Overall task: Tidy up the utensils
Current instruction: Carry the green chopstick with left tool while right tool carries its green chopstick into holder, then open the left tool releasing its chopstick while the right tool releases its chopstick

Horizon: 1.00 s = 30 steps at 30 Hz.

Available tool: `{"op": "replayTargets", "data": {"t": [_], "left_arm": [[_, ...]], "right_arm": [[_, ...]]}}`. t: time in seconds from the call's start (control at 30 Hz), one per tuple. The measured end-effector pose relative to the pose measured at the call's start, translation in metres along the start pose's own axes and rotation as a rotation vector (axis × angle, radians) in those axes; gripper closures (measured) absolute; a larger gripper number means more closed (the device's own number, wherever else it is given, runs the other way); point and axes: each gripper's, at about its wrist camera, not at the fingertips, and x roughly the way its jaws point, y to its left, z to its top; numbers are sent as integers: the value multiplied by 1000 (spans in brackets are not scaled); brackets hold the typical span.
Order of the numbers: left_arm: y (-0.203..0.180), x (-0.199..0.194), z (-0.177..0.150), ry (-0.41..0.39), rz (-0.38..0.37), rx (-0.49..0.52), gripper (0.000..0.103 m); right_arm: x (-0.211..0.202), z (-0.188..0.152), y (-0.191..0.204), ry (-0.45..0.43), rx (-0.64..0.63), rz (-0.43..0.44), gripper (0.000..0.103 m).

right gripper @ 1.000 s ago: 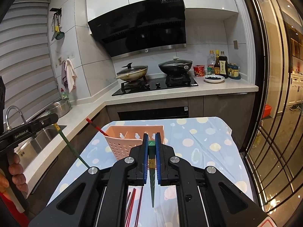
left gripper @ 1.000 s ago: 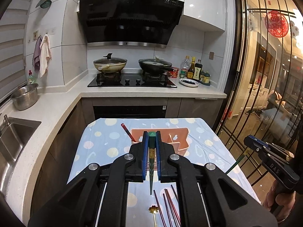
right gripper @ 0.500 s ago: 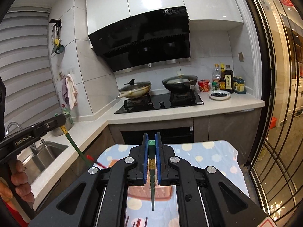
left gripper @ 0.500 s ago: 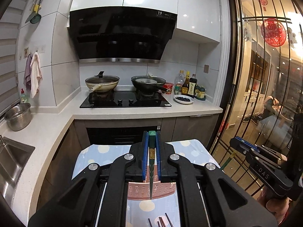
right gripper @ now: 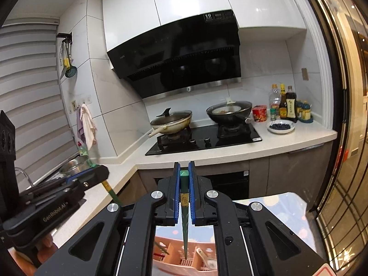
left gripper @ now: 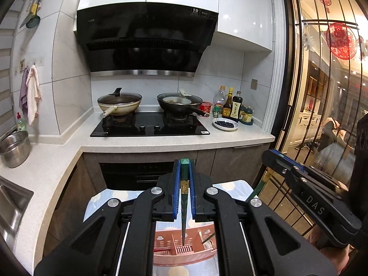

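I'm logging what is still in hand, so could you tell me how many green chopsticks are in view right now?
2. One green chopstick is clamped in the left gripper, its tip over the pink basket. The other green chopstick is clamped in the right gripper. More may lie hidden below.

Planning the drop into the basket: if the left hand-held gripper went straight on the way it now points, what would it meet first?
Probably the dark oven front under the counter; depth is unclear. The left hand-held gripper, shut on a green chopstick, points past the pink basket below.
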Motion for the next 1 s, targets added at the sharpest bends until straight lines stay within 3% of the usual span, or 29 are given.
{"op": "replayTargets", "data": {"t": [0.27, 0.6, 0.67, 0.7, 0.73, 0.77, 0.8, 1.0], "left_arm": [[9, 36, -26, 82, -6, -11, 96], [23, 54, -53, 152, 15, -52, 96], [25, 54, -54, 155, 28, -58, 94], [26, 53, -55, 158, 36, -65, 88], [28, 53, -56, 160, 44, -75, 75], [30, 52, -56, 155, 55, -84, 60], [31, 50, -57, 149, 69, -90, 55], [36, 36, -65, 154, 81, -102, 54]], "right_arm": [[45, -41, 1, 116, -15, -2, 96], [64, -73, -8, 199, -6, -27, 96], [62, -76, -10, 200, 6, -28, 89], [61, -77, -10, 201, 9, -31, 78], [58, -78, -11, 195, 12, -32, 65], [54, -78, -11, 184, 14, -36, 59], [49, -79, -12, 174, 13, -43, 55], [24, -85, -15, 158, 19, -56, 52]]}}
